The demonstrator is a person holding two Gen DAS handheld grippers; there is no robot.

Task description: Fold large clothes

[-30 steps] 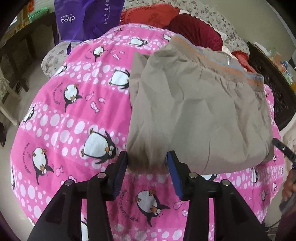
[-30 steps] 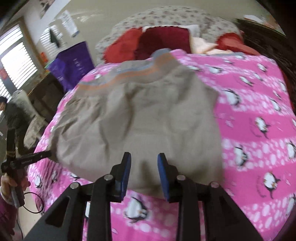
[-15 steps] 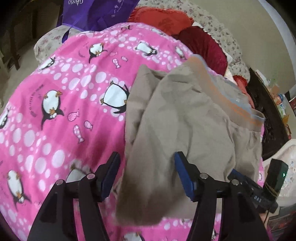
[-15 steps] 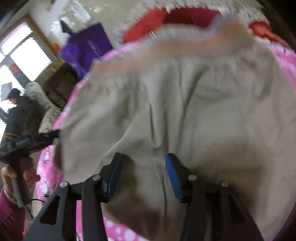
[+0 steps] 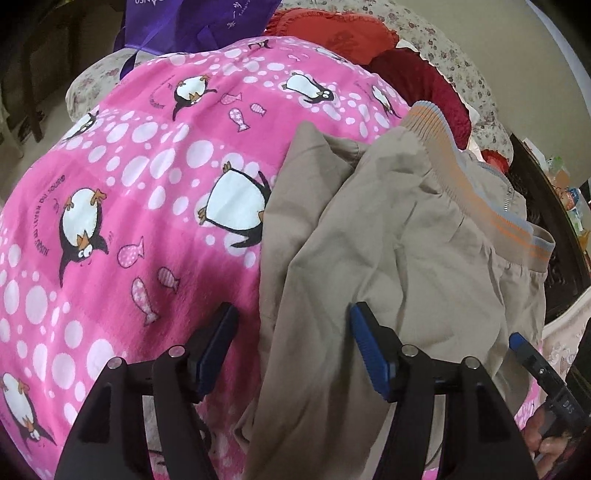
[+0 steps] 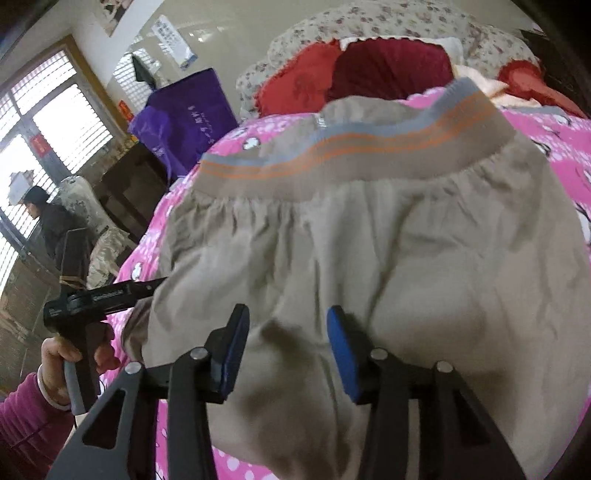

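Open pink blanket (image 5: 147, 229) fills the left half of the left wrist view, free to cross. Beige garment (image 5: 388, 258) blocks the right; purple bag (image 5: 192, 22) and red cushions (image 5: 332, 33) crowd the top edge.

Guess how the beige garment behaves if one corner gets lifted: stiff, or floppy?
Probably floppy: the beige garment is thin and already creased and draped in soft folds on the pink penguin blanket. Likely light; it bunches easily. The ribbed elastic waistband looks thicker, so that edge may hold shape slightly better.
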